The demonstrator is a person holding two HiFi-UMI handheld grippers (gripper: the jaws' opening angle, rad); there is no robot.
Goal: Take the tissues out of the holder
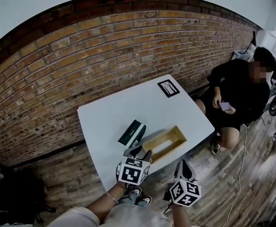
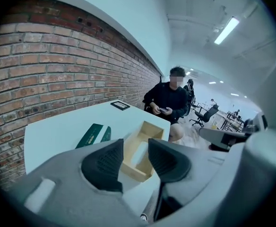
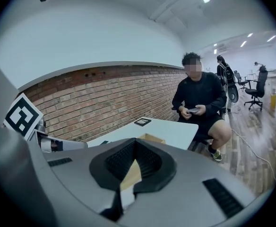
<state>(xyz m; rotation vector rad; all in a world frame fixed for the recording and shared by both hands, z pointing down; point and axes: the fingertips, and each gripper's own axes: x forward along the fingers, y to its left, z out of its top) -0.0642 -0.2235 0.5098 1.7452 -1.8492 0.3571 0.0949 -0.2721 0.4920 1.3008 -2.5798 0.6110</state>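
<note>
A square white table stands with one side close to a curved-looking red brick wall, on a floor of worn wooden planks. A person in black sits at the far right side of the table, head bent over a phone held in both hands. Behind them the room opens into an office with wheeled chairs and a strip light on the white ceiling. On the table a black-framed marker card lies near the far corner. Nearer the front edge sits the wooden tissue holder, an open-topped box with the white tissues lying inside it. A dark green and white packet lies just beside it on the left. The left gripper hovers over the near end of the holder with its jaws partway apart. Nothing is gripped, and the holder and tissues show through the gap without touching the ribbed pads. The right gripper hangs off the table's front edge, right of the holder, with its jaw tips pressed together and nothing caught between them.
</note>
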